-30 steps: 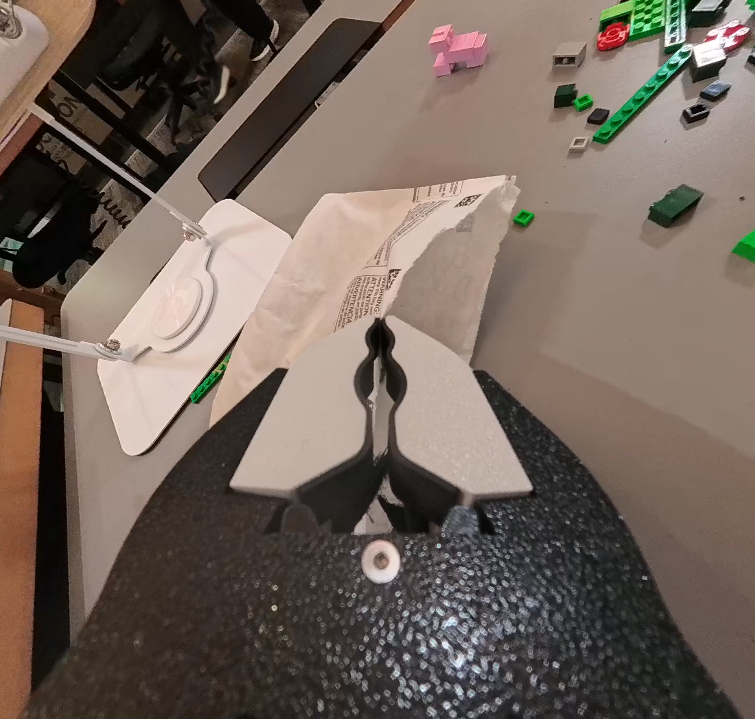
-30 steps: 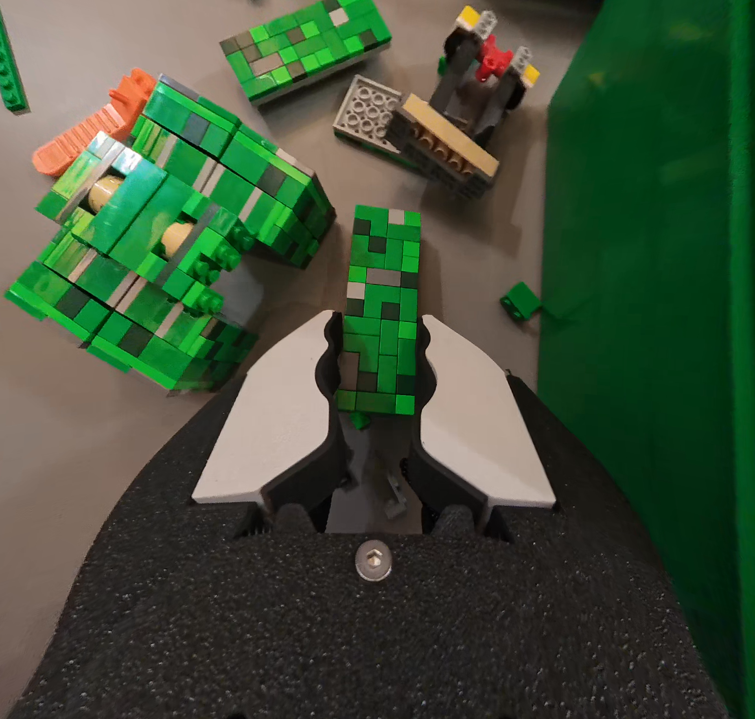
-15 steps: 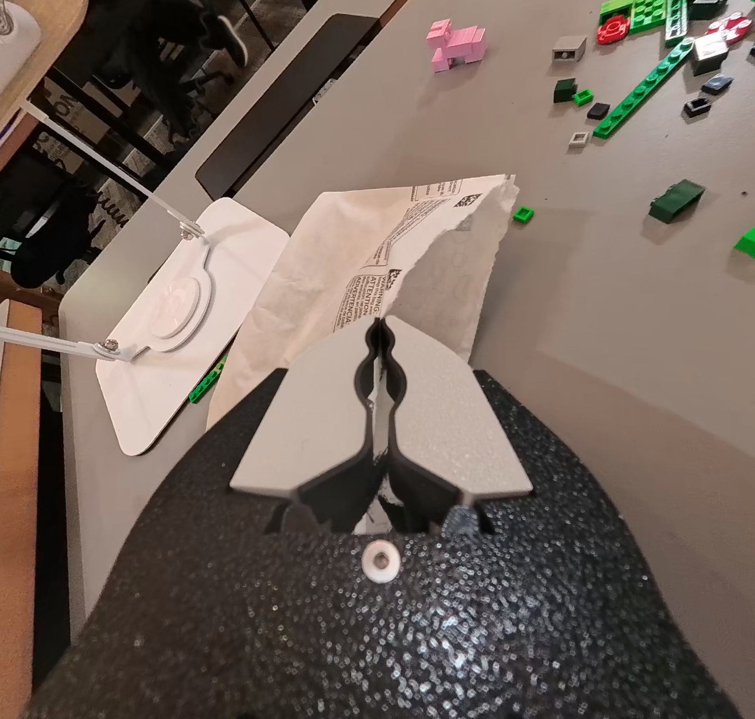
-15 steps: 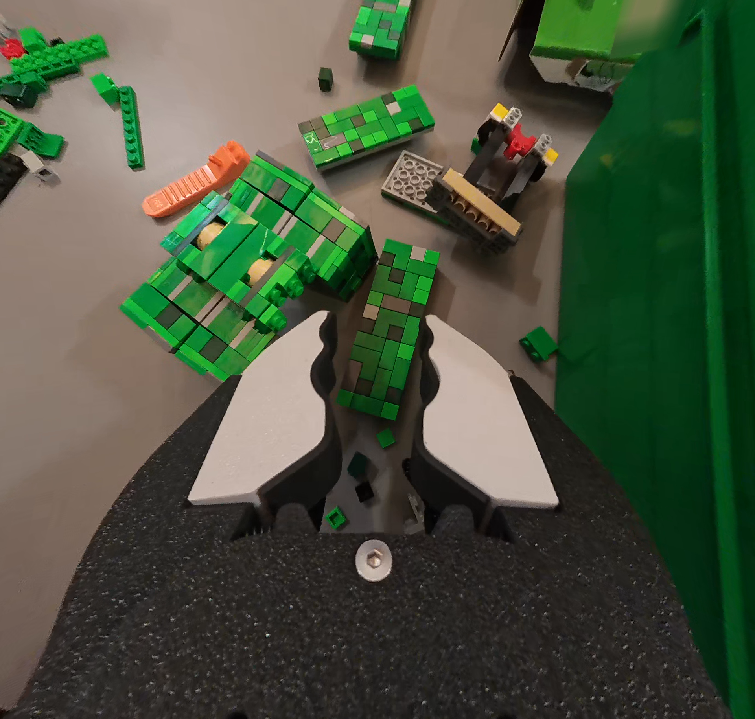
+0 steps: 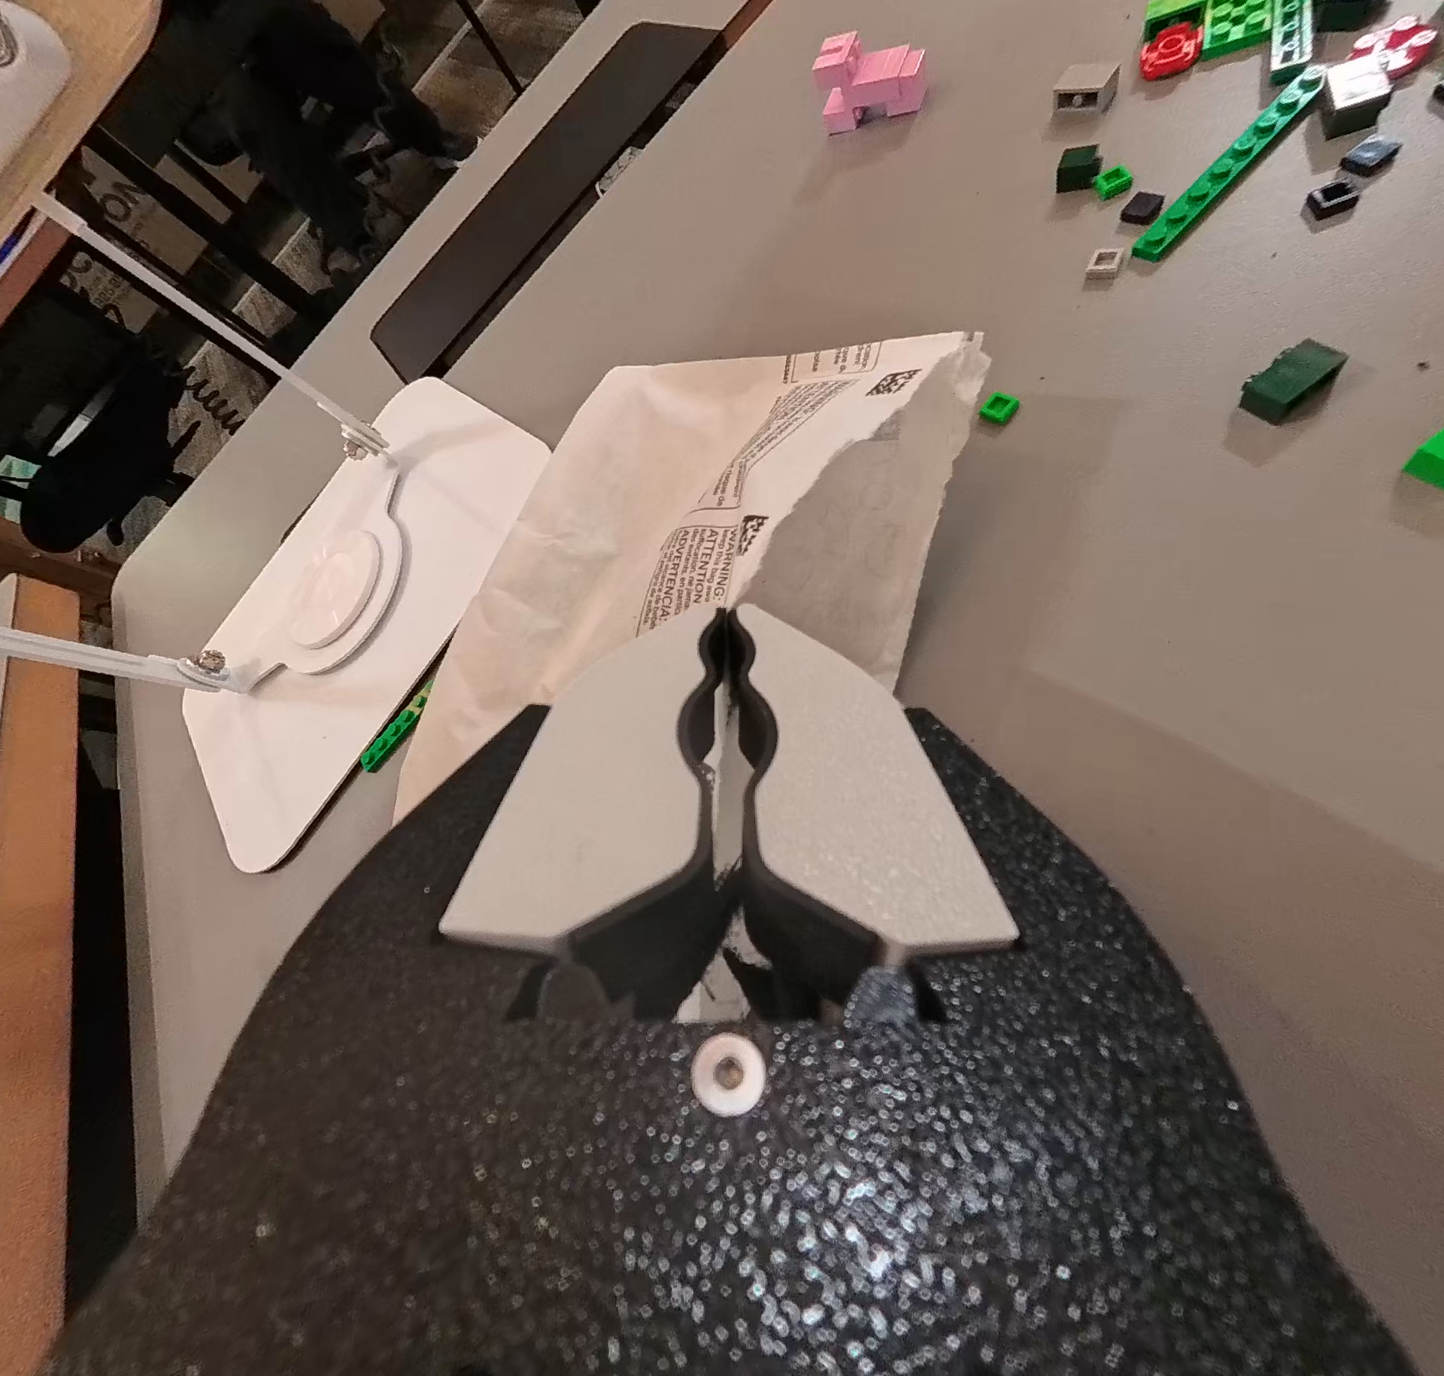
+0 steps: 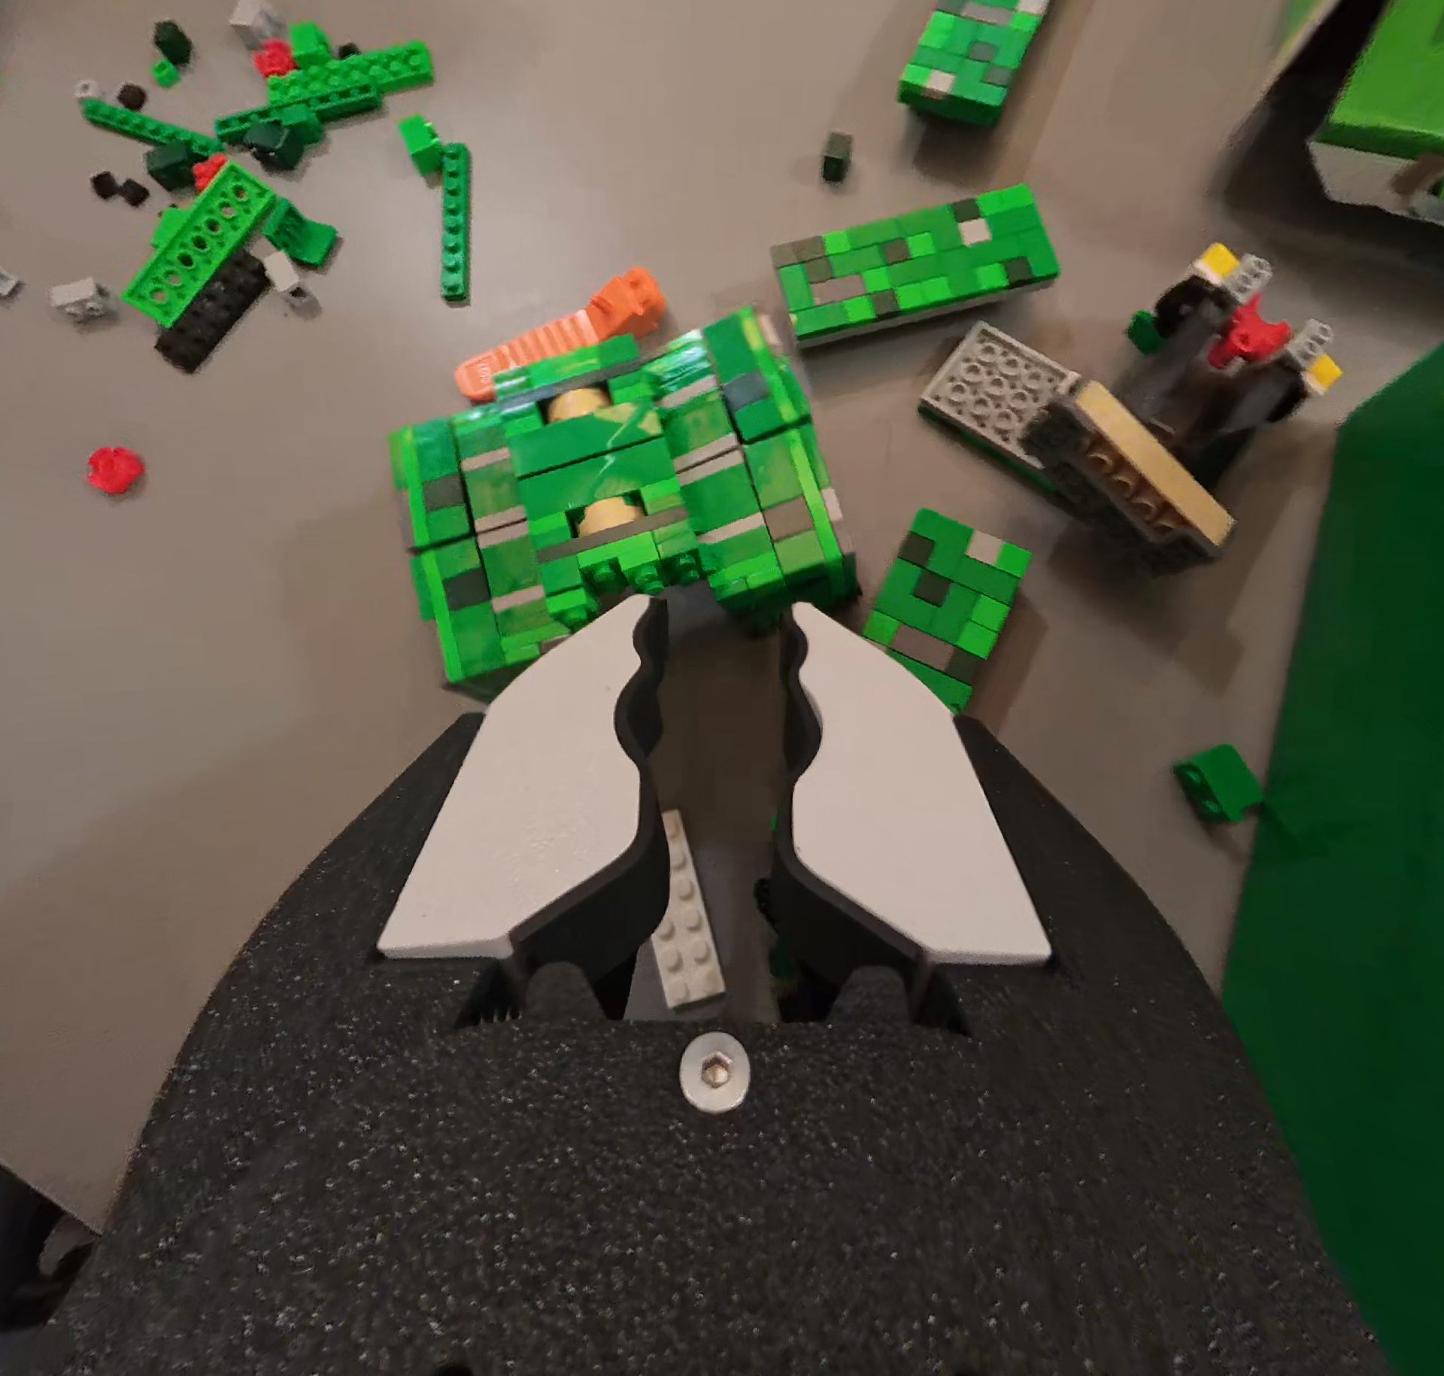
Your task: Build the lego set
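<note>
My left gripper is shut on a torn white paper bag and holds its edge up off the grey table. My right gripper is open and empty, with its tips just in front of a large green block build that has tan studs showing. A green tiled panel lies flat just right of the right finger. Two more green tiled panels lie farther back. A light grey plate shows on the table under the jaws.
An orange brick separator lies behind the large build. A grey, tan and black sub-build sits to the right, by a green box. Loose green pieces lie far left. A pink pig and a white stand base show in the left wrist view. My hands' fingertips stand some 50 cm from each other. To the light grey plate: right tips about 8 cm, left tips about 50 cm.
My right gripper has pulled back and left off the green tiled panel it straddled; that panel now lies to its right. The left gripper still holds the bag and has barely moved.
</note>
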Demonstrator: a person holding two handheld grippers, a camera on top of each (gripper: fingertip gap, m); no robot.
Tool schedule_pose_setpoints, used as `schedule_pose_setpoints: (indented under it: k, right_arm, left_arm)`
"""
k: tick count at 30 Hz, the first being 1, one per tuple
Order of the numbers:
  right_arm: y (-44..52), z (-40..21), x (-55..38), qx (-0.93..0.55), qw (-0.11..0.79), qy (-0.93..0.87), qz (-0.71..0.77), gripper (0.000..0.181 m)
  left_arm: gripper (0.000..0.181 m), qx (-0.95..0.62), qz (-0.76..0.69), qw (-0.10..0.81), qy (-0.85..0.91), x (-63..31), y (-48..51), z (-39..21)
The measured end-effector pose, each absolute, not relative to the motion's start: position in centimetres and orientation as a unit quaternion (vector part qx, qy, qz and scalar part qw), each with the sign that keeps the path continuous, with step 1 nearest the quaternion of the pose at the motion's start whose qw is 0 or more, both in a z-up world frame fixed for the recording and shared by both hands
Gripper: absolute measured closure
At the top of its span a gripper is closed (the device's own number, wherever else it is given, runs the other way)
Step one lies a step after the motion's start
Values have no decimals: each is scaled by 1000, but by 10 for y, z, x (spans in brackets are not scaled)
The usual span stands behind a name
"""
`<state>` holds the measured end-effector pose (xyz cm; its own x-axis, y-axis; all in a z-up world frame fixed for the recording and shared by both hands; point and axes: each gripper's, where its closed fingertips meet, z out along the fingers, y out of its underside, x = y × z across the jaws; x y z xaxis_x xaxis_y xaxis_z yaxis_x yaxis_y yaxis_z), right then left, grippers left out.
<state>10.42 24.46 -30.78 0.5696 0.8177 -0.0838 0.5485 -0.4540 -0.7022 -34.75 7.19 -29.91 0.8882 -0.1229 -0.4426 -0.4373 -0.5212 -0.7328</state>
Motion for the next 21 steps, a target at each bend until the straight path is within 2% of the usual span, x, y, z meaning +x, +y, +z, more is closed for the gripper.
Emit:
schedule_pose_setpoints:
  k: [9,13,17,21]
  right_arm:
    - [227,-314,71,-781,300,-500,222,151]
    - [244,-300,93,-794,344,-460,197,149]
    - [288,-285,115,-792,415,-441,78,148]
    - [322,-288,126,-755,394,-516,-93,152]
  left_arm:
    - [181,-856,171,460,166,-347,72,-300]
    - [181,-855,171,462,163,-348,72,-299]
    - [181,-854,172,464,162,-348,72,-298]
    - [181,-852,172,466,163,-347,72,-296]
